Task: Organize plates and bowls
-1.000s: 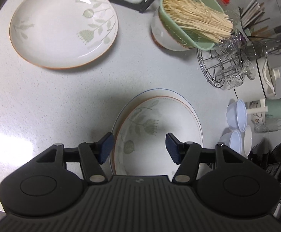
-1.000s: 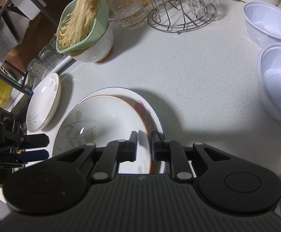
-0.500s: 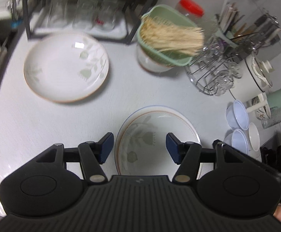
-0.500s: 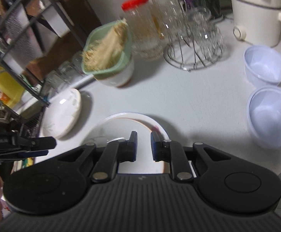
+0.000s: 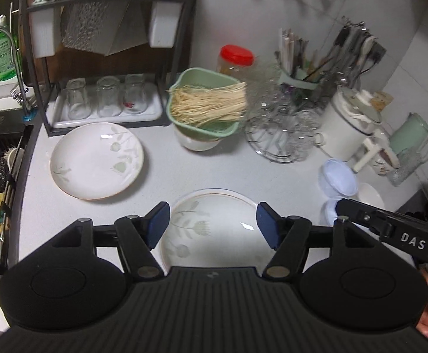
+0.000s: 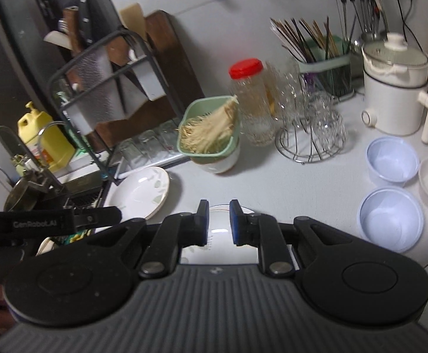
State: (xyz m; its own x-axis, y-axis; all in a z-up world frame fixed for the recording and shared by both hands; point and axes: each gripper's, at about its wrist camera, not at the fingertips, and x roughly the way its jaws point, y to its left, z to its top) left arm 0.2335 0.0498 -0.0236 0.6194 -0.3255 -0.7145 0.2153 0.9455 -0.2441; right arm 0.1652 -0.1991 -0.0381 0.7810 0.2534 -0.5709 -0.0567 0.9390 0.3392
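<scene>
From the left wrist view, your left gripper point(image 5: 212, 226) had pulled up and back from the counter point(image 5: 228, 170), so far more of the kitchen came into frame than a second before. Its jaws had just been opening and held nothing; the stacked plates point(image 5: 214, 223) lay flat on the counter beneath them. The lone plate point(image 5: 96, 160) sat apart to the left, in front of the rack point(image 5: 108, 58).

From the right wrist view, your right gripper point(image 6: 217, 225) had risen the same way, jaws nearly closed and empty, above the stacked plates point(image 6: 231, 248). The two plastic bowls point(image 6: 390, 194) waited unstacked at right. That stack looks finished; the lone plate likely comes next.
</scene>
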